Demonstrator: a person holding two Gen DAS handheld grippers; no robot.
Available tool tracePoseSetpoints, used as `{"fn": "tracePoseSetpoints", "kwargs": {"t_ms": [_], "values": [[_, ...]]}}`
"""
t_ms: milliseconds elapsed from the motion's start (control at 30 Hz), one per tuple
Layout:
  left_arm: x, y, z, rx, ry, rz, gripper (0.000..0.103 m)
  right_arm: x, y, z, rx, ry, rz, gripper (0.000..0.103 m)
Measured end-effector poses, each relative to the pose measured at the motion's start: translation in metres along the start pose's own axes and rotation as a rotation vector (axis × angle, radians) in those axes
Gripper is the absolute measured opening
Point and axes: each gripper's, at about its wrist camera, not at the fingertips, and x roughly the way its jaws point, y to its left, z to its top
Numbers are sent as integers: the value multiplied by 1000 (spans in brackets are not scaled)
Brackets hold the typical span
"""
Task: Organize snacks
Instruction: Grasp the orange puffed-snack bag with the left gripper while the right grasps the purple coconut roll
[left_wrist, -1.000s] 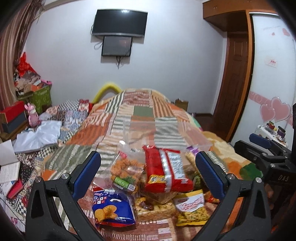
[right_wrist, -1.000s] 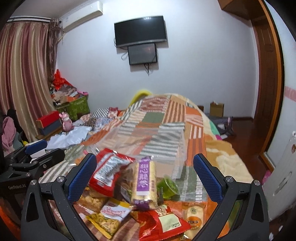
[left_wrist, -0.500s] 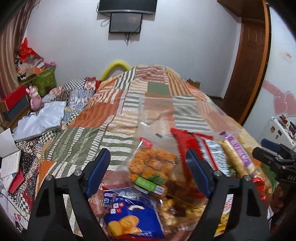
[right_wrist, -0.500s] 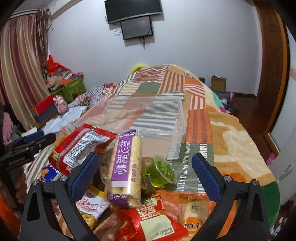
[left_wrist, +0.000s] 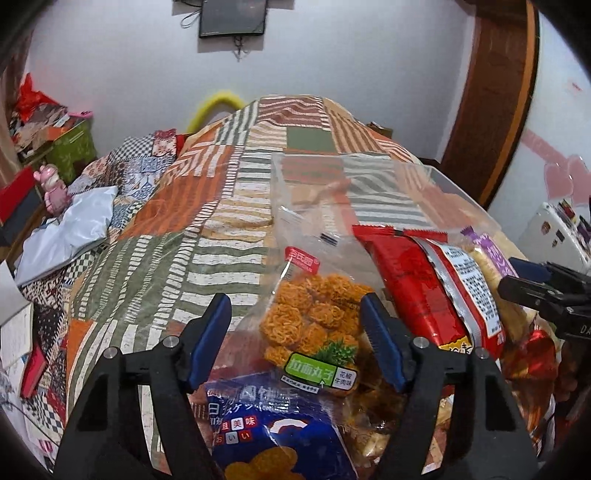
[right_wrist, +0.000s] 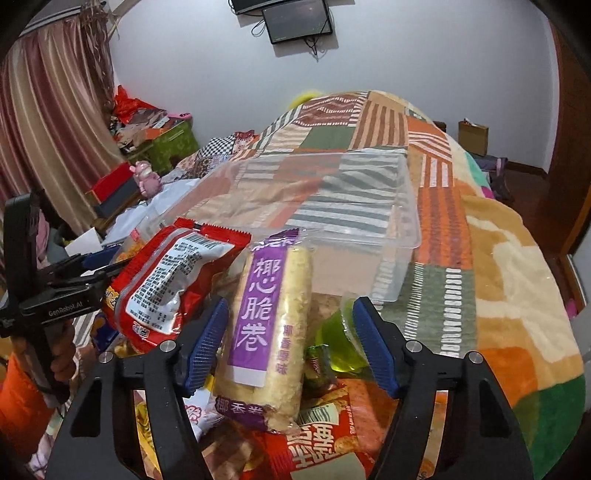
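A pile of snack packs lies on the patchwork bed. My left gripper (left_wrist: 295, 321) is open, its jaws on either side of a clear bag of orange noodle balls (left_wrist: 314, 325). A blue biscuit pack (left_wrist: 273, 435) lies below it and a red-and-silver pack (left_wrist: 436, 291) to its right. My right gripper (right_wrist: 290, 332) is open around a purple-labelled pack of yellow rolls (right_wrist: 269, 325). A green jelly cup (right_wrist: 341, 343) sits by its right finger. An empty clear plastic box (right_wrist: 399, 221) stands just behind the pile; it also shows in the left wrist view (left_wrist: 369, 177).
The patchwork blanket (left_wrist: 229, 206) covers the bed beyond the box. Clothes, a pink toy (left_wrist: 55, 188) and boxes crowd the left side. A wooden door (left_wrist: 495, 85) is at the right. The right gripper shows in the left wrist view (left_wrist: 546, 288).
Both grippers have moved down and forward into the snack pile. The jaws of each have narrowed, the left around the noodle-ball bag, the right around the purple roll pack.
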Motion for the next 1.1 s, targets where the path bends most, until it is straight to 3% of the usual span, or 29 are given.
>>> {"fn": "tracePoseSetpoints", "kwargs": {"t_ms": [300, 467, 567, 733, 1100], "values": [[13, 7, -3, 18, 94, -17, 84, 12, 9, -4, -42, 48, 3, 67], [18, 13, -4, -19, 105, -54, 84, 13, 7, -3, -30, 56, 18, 49], [16, 13, -4, -3, 91, -57, 77, 12, 7, -3, -33, 50, 7, 40], [9, 12, -9, 2, 71, -61, 66, 10, 5, -4, -17, 33, 11, 40], [-16, 23, -15, -13, 26, -15, 59, -7, 2, -2, 7, -13, 10, 39]]}}
